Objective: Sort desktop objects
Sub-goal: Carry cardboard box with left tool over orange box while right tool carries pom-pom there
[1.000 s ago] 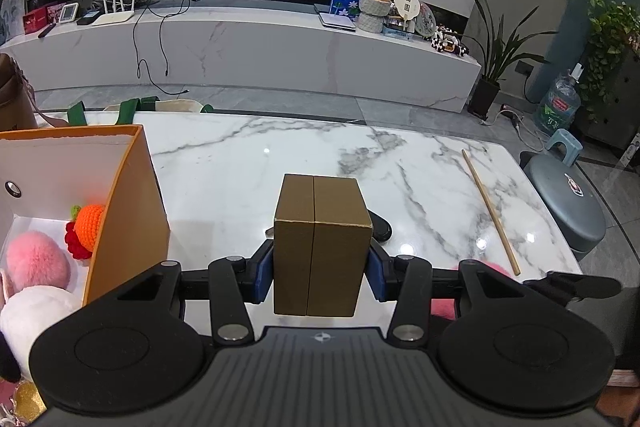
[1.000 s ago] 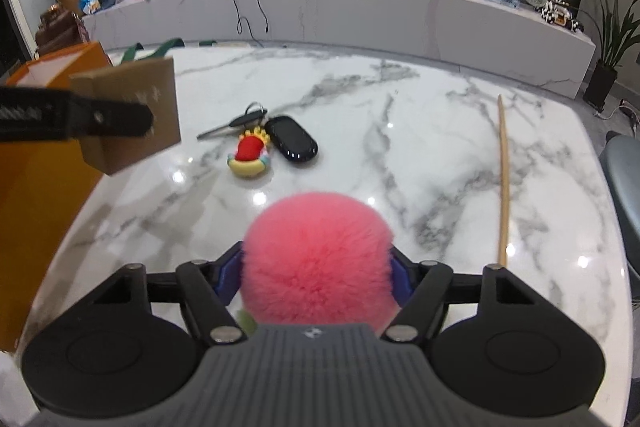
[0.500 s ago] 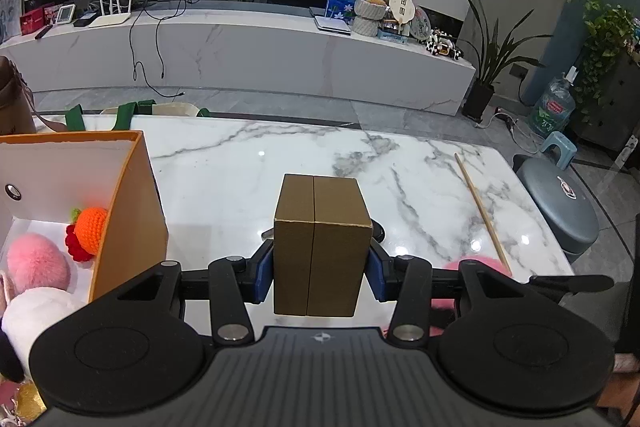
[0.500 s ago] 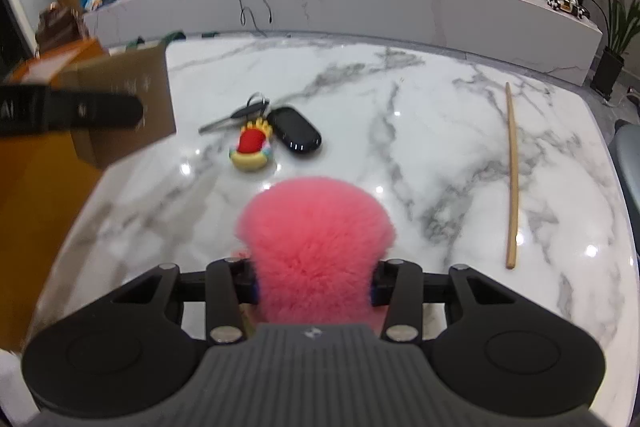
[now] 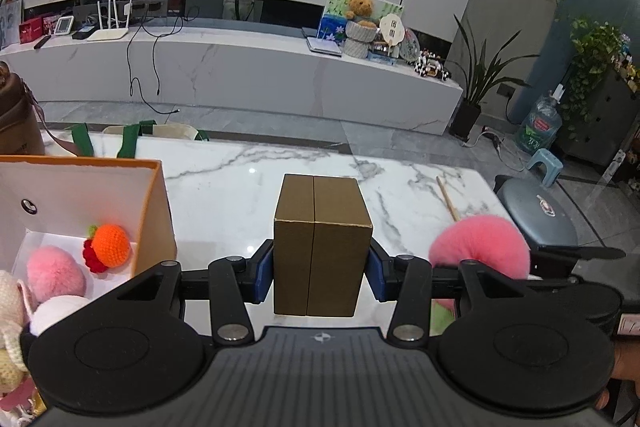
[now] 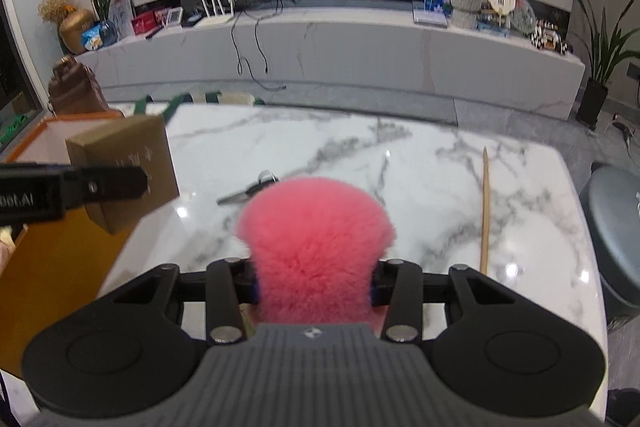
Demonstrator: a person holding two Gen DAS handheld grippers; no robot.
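My left gripper [image 5: 320, 277] is shut on a brown cardboard box [image 5: 322, 247] and holds it above the marble table [image 5: 224, 195]; the box also shows in the right wrist view [image 6: 128, 171]. My right gripper [image 6: 316, 291] is shut on a fluffy pink pom-pom [image 6: 316, 247], lifted off the table; the pom-pom also shows in the left wrist view [image 5: 480, 247]. An orange box [image 5: 156, 227] at the left holds a pink pom-pom [image 5: 54, 273], a crocheted orange fruit [image 5: 110, 243] and other soft toys. Keys [image 6: 248, 189] lie behind the held pom-pom, partly hidden.
A wooden stick [image 6: 485, 211] lies on the table's right side. A grey stool [image 5: 536, 215] stands off the right edge. A brown bag [image 5: 18, 119] and a green-handled tote [image 5: 132, 135] sit at the table's far left edge.
My right gripper has risen with the pink pom-pom, which now hides the toy and black key fob. My left gripper has lifted and tilted up a little with the box.
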